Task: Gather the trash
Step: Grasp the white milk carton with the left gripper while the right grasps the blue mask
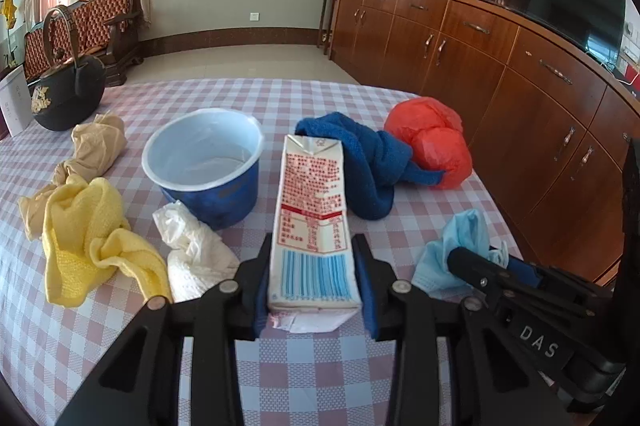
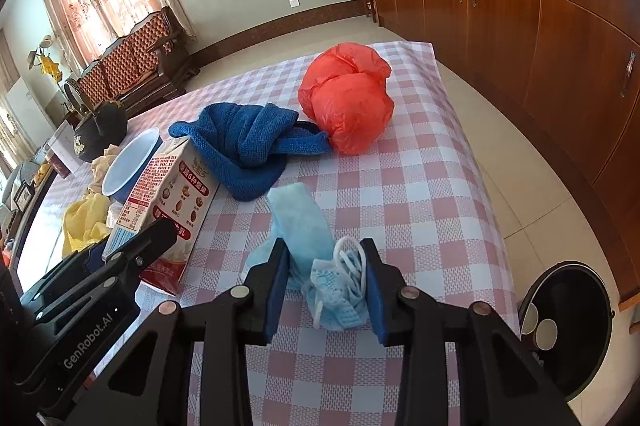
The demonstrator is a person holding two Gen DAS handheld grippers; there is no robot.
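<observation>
We counted 1 milk carton [image 1: 310, 226] clamped in our left gripper [image 1: 312, 278], 1 face mask [image 2: 320, 266] pinched by our right gripper [image 2: 326, 286], 3 cloths on the desk [image 2: 420, 186].

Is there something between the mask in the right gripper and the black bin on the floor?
Nothing visible. The right gripper holds the blue mask near the table's right edge, and the open bin stands on the floor just beyond that edge.
</observation>
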